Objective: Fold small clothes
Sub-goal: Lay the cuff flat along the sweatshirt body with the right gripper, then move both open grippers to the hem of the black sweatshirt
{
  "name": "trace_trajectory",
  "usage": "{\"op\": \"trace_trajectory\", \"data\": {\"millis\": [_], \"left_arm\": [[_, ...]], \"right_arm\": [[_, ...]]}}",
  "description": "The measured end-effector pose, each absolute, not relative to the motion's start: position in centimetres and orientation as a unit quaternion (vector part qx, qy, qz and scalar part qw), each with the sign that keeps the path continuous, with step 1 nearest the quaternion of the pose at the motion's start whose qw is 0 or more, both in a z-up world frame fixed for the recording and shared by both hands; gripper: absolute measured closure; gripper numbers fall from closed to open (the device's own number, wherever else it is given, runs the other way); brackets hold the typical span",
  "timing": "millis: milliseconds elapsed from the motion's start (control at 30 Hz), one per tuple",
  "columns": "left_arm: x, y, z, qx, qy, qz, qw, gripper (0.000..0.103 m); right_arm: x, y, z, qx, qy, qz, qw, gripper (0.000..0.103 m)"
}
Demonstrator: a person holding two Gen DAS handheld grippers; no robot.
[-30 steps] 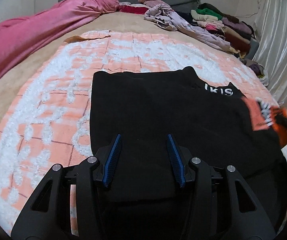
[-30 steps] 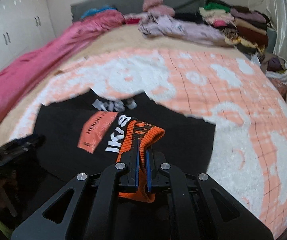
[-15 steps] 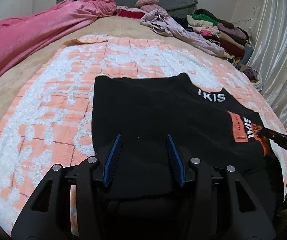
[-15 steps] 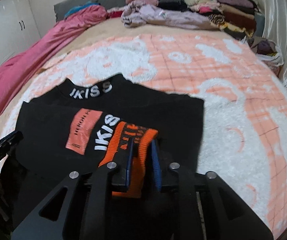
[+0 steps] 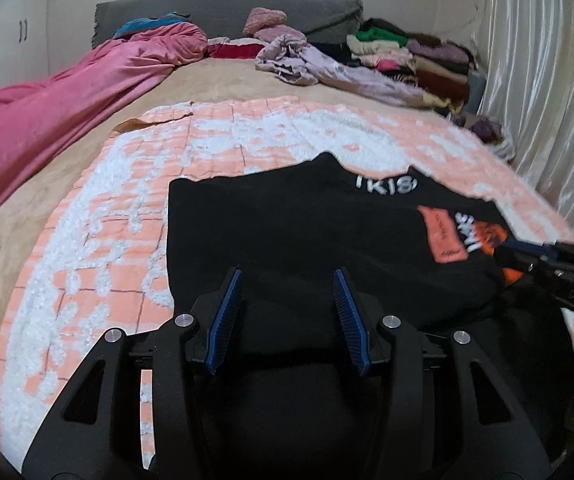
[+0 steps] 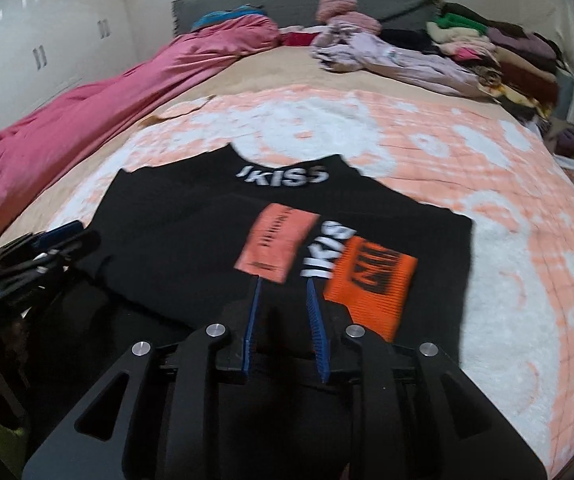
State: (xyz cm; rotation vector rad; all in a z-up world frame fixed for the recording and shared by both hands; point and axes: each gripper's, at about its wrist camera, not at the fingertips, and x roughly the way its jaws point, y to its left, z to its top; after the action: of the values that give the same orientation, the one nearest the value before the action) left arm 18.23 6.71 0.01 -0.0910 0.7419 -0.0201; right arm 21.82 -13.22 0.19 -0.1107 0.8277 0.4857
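Pink quilt (image 6: pixel 99 120) left, piled clothes (image 6: pixel 499 56) beyond. Black top (image 6: pixel 191 240) flat, orange cuff (image 6: pixel 371 280) folded in. Left gripper (image 5: pixel 287 312) wide, empty; right gripper (image 6: pixel 285 300) opening, holding nothing.

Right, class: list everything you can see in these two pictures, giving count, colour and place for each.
Black top: one, black with orange cuff, flat on blanket.
Blanket: one, peach and white, spread over bed.
Pink cover: one, along the bed's left side.
Lilac garment: one, crumpled near headboard.
Clothes pile: one, mixed colours, far right corner.
Headboard: one, grey.
Left hand-held gripper: black, blue pads, open.
Right hand-held gripper: black, blue pads, jaws opening, nothing between them.
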Motion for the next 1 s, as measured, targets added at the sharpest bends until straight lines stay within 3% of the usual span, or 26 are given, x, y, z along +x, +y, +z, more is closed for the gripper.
{"op": "trace_trajectory", "data": {"millis": [600, 667, 733, 833, 1000], "left_arm": [[18.8, 7.8, -1.7, -0.086, 0.397, -0.027, 0.913, 0.062], [18.7, 7.8, -1.6, -0.086, 0.395, -0.027, 0.914, 0.062], [18.6, 7.9, -1.3, -0.086, 0.389, -0.026, 0.917, 0.062], [18.2, 8.3, -0.4, -0.094, 0.371, -0.023, 0.923, 0.062], [17.9, 8.2, 0.0, -0.084, 0.362, -0.025, 0.928, 0.062]], "right_arm": [[22.6, -11.9, -3.8, -0.102, 0.431, 0.209, 0.872, 0.087], [22.6, -12.3, -3.4, -0.090, 0.431, 0.215, 0.872, 0.085], [22.4, -12.8, -2.7, -0.067, 0.430, 0.230, 0.871, 0.074], [22.2, -13.7, -1.3, -0.032, 0.418, 0.237, 0.876, 0.066], [23.3, -13.4, 0.4, -0.028, 0.396, 0.215, 0.892, 0.061]]}}
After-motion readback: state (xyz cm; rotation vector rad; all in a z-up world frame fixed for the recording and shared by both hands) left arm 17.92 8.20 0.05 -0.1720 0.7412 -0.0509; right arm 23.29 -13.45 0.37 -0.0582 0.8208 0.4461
